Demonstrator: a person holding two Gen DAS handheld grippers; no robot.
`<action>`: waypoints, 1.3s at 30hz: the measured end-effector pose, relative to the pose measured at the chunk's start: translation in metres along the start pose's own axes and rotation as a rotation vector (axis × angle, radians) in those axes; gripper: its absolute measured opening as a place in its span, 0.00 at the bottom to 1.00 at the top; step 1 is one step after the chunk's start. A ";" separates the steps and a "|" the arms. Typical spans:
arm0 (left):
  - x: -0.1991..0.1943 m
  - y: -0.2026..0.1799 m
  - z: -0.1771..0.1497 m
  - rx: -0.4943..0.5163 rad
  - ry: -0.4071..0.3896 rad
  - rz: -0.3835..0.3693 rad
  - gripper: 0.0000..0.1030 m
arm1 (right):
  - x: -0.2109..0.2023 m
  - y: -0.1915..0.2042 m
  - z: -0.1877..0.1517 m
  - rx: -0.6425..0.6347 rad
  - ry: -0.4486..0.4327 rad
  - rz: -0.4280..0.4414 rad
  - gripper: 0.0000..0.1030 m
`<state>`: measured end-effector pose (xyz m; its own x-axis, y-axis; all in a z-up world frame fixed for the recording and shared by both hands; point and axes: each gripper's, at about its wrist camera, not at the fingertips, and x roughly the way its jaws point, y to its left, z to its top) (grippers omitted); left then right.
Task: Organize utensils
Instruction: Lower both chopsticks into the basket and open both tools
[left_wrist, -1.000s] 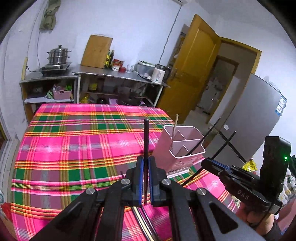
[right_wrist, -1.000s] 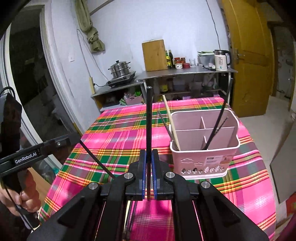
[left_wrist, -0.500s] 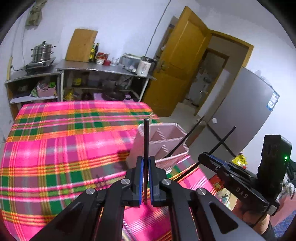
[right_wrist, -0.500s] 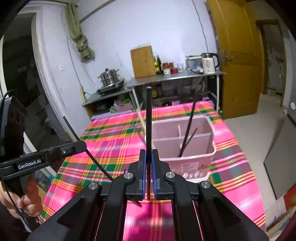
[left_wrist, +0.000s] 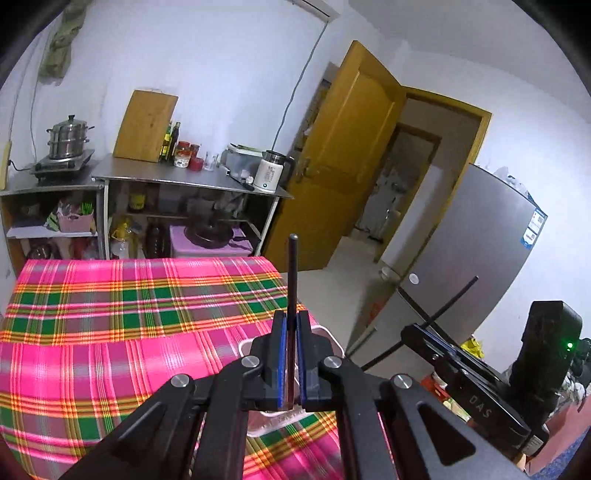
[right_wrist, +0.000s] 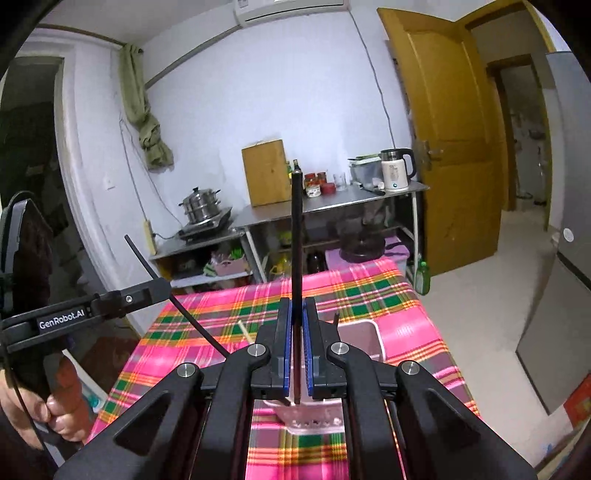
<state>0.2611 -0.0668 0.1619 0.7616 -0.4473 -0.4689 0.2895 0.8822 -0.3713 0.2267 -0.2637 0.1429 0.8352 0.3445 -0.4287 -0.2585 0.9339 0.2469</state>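
Caddy (right_wrist: 364, 338) now half-hidden behind grippers

Your left hand-held gripper (left_wrist: 291, 363) covers nearly all of the pink utensil holder (left_wrist: 324, 336); only a strip of rim and a patch of its front wall show, so its compartments cannot be told. From the right hand-held gripper (right_wrist: 296, 354) the holder's middle is blocked too, and you see just one corner (right_wrist: 364, 336) and its lower front. The lower end of each black chopstick (left_wrist: 293, 273) is lost between the blue pads (left_wrist: 282, 360). Your hand (right_wrist: 61, 406) is cut off by the picture's edge. Labels on the jars (right_wrist: 317, 183) at the back are too small to read, and the worktop (left_wrist: 110, 332) runs out of frame at the bottom
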 end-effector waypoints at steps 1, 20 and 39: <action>0.003 0.000 0.002 0.001 -0.003 0.001 0.05 | 0.002 0.000 0.001 -0.001 -0.003 -0.002 0.05; 0.075 0.022 -0.040 0.007 0.112 0.030 0.05 | 0.068 -0.010 -0.044 -0.009 0.110 -0.036 0.05; 0.049 0.019 -0.042 0.016 0.084 0.033 0.14 | 0.052 -0.009 -0.050 -0.043 0.120 -0.063 0.15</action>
<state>0.2796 -0.0783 0.0986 0.7200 -0.4283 -0.5460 0.2753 0.8986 -0.3418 0.2477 -0.2493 0.0746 0.7872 0.2914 -0.5435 -0.2302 0.9565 0.1794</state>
